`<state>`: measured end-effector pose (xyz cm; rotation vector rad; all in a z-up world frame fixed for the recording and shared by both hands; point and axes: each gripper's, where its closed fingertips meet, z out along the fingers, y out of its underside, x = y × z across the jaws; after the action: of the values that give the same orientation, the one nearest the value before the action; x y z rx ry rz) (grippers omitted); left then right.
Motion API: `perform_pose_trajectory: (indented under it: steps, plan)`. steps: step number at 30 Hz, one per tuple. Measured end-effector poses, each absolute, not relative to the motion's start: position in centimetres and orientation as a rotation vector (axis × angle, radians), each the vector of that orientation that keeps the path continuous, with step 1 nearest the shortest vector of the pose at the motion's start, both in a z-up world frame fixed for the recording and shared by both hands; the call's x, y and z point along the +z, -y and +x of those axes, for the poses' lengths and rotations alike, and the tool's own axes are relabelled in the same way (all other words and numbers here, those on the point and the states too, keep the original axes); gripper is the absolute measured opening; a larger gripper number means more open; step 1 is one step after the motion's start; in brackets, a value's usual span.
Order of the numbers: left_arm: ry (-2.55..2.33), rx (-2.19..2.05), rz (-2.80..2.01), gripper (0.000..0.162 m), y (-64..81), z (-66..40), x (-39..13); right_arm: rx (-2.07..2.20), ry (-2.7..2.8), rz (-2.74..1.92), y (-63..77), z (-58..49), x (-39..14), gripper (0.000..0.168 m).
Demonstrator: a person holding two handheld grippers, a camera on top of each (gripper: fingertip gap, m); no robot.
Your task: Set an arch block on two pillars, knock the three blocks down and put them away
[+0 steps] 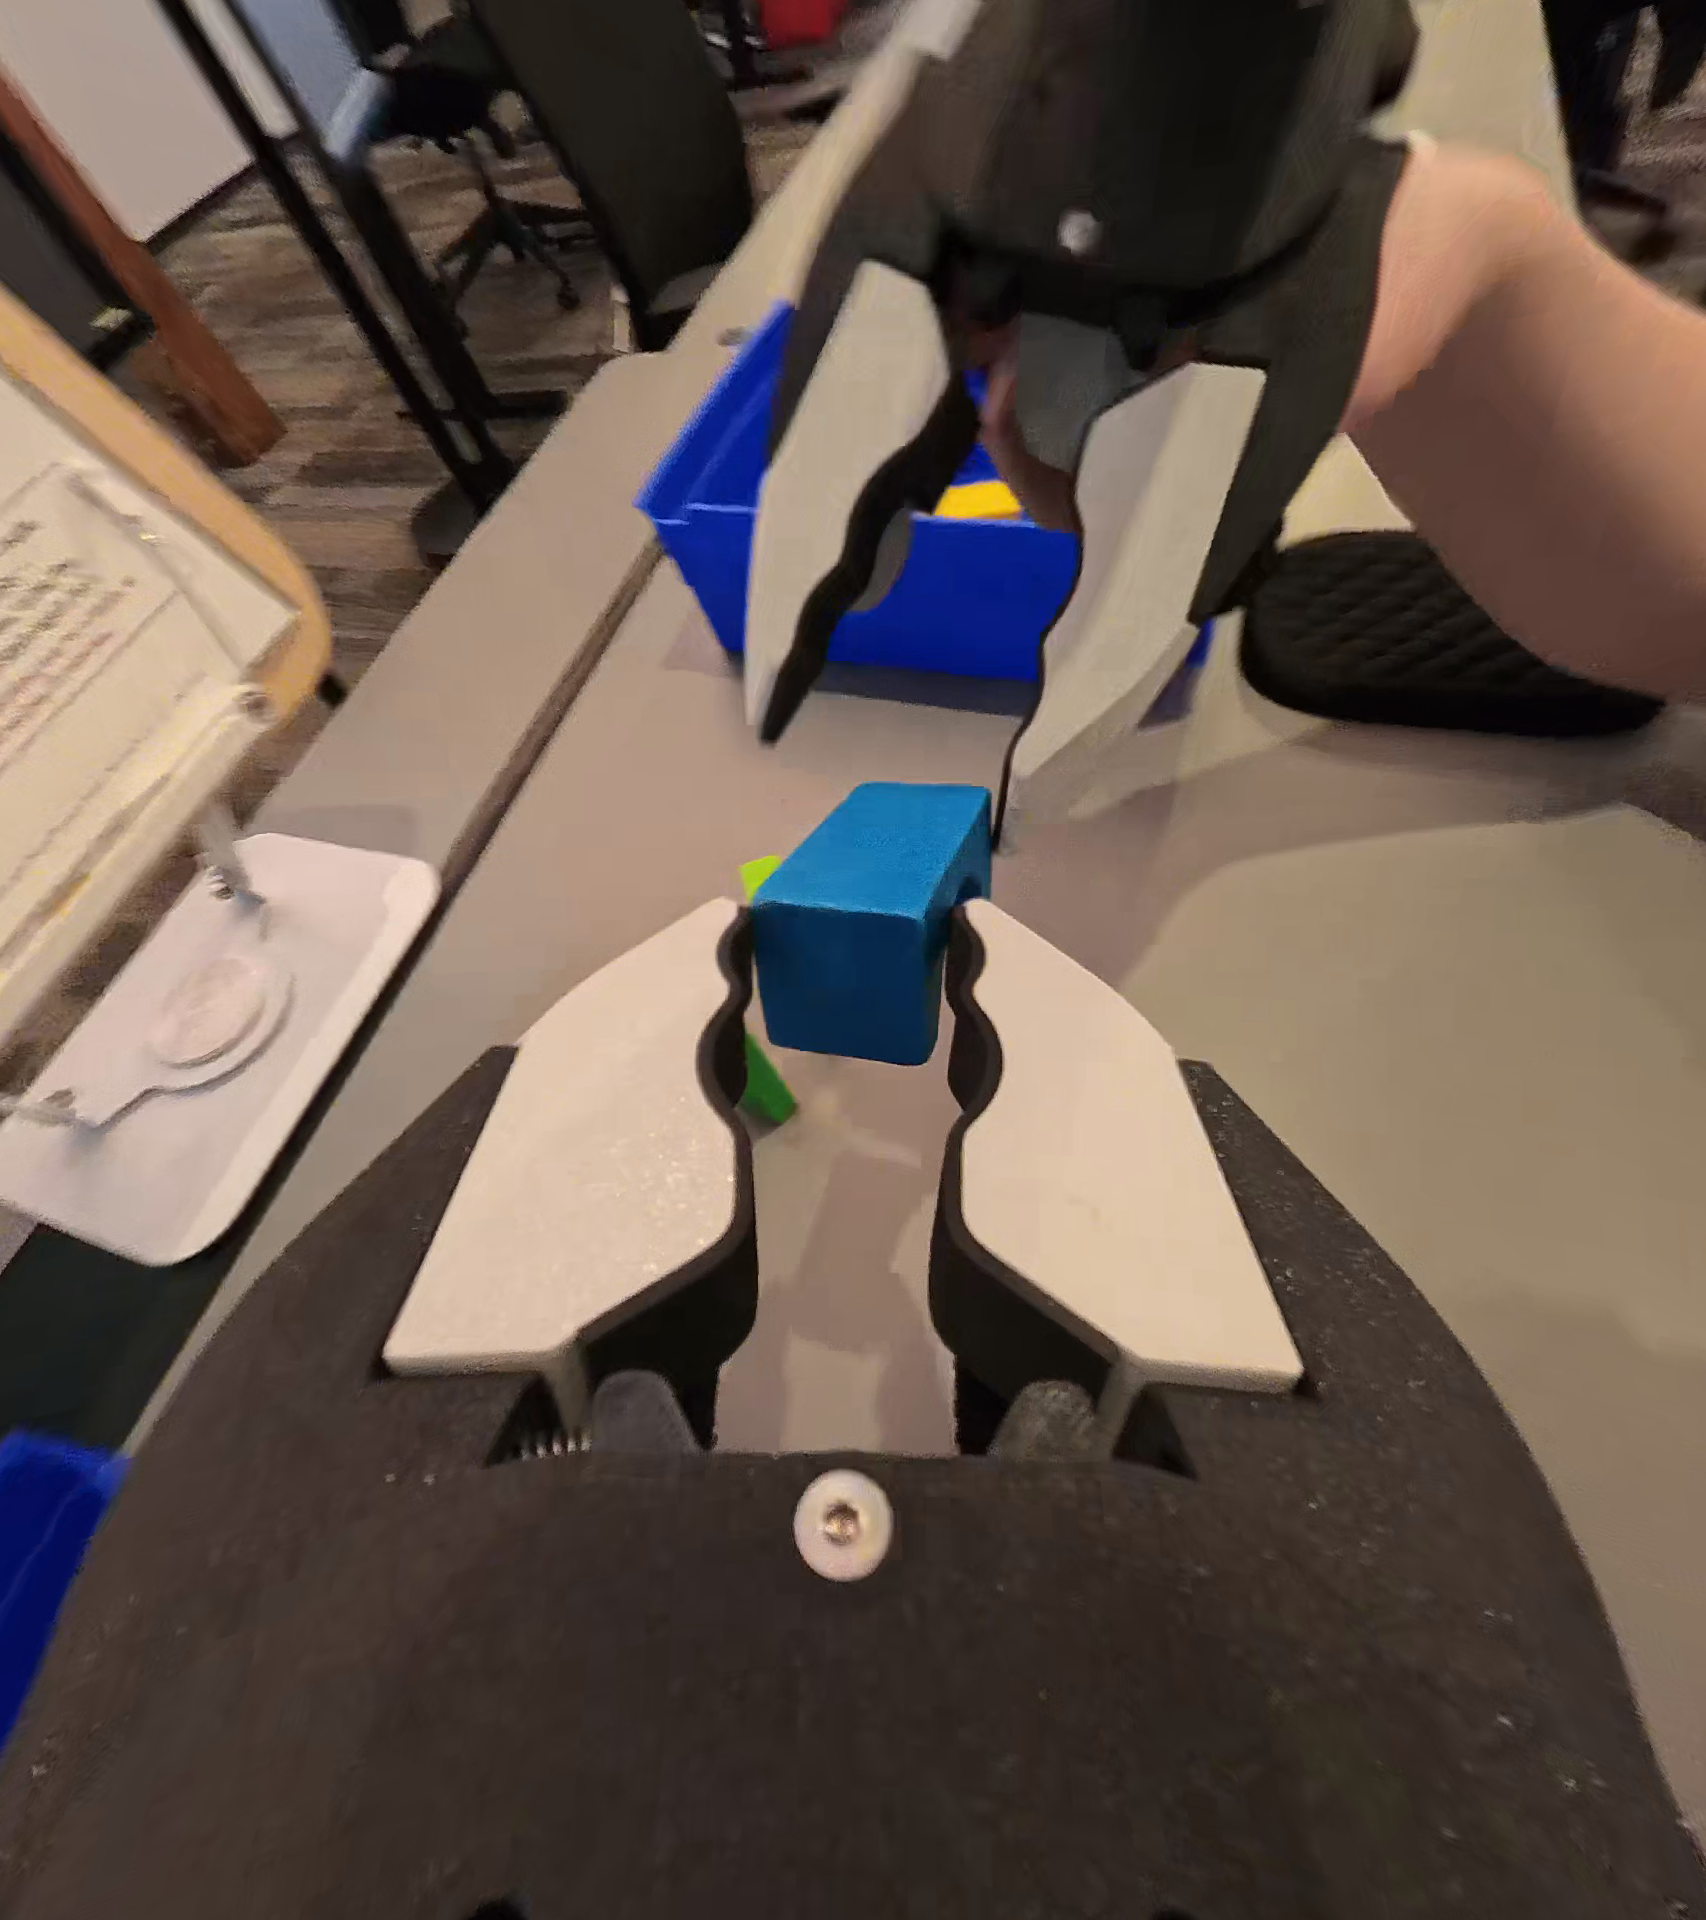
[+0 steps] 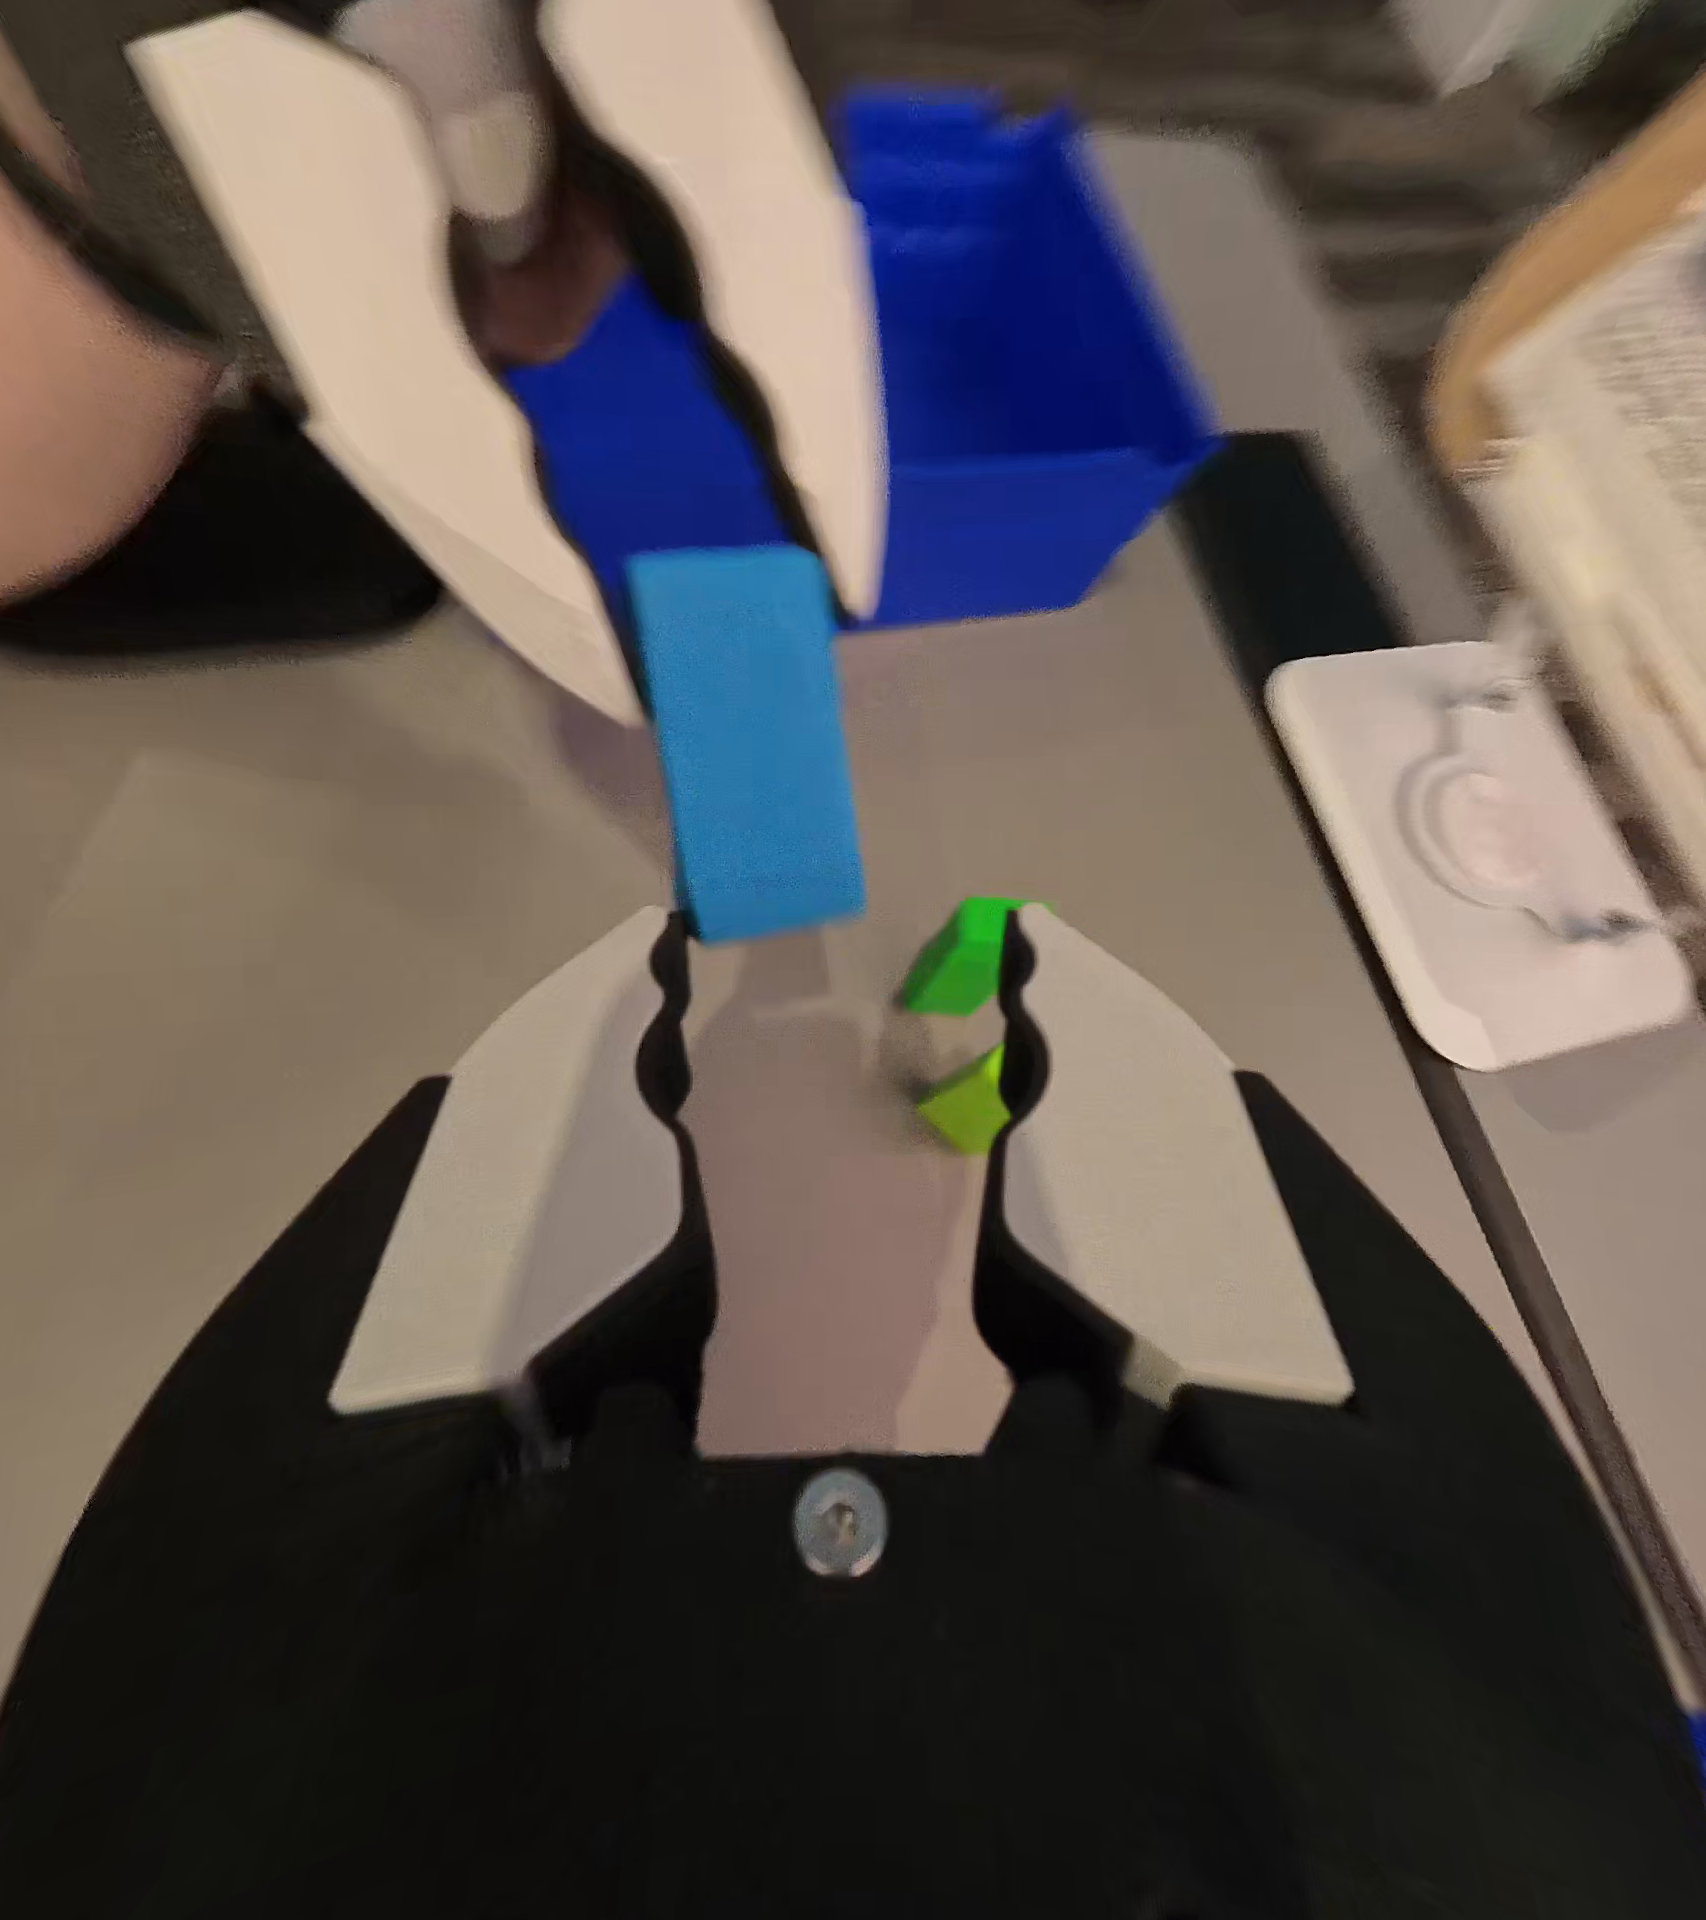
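Observation:
My left gripper (image 1: 849, 914) is shut on a blue arch block (image 1: 844, 977) and holds it at its fingertips, a little above the grey table (image 1: 1348, 1039). In the right wrist view the left gripper (image 2: 745, 660) comes in from the top with the blue arch block (image 2: 750, 748) tilted. Two green blocks (image 2: 963, 956) (image 2: 968, 1107) lie on the table beside my right finger; the left wrist view shows only green slivers (image 1: 766, 1081) behind my left finger. My right gripper (image 2: 844, 914) is open and empty, facing the left one (image 1: 890, 774) just beyond the arch.
A blue bin (image 1: 932, 603) holding a yellow block (image 1: 974, 499) stands behind the right gripper. Another blue bin (image 2: 1015, 499) stands behind the left gripper. A white stand base (image 1: 205, 1039) with a paper board sits at the table edge. A person's arm (image 1: 1607, 468) holds the right gripper. Spacing between my two grippers at the tips: around 5 cm.

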<state>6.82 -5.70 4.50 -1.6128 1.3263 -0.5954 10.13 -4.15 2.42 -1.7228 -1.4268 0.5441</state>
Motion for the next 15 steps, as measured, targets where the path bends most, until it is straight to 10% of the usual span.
perform_pose_trajectory:
  steps: [15]
  plan:
    - [-1.105, -0.641, -1.581, 0.036, 4.9, 2.0, 9.4, 0.401, 0.766, -2.029, -3.0, 13.1, -10.0, 0.067]
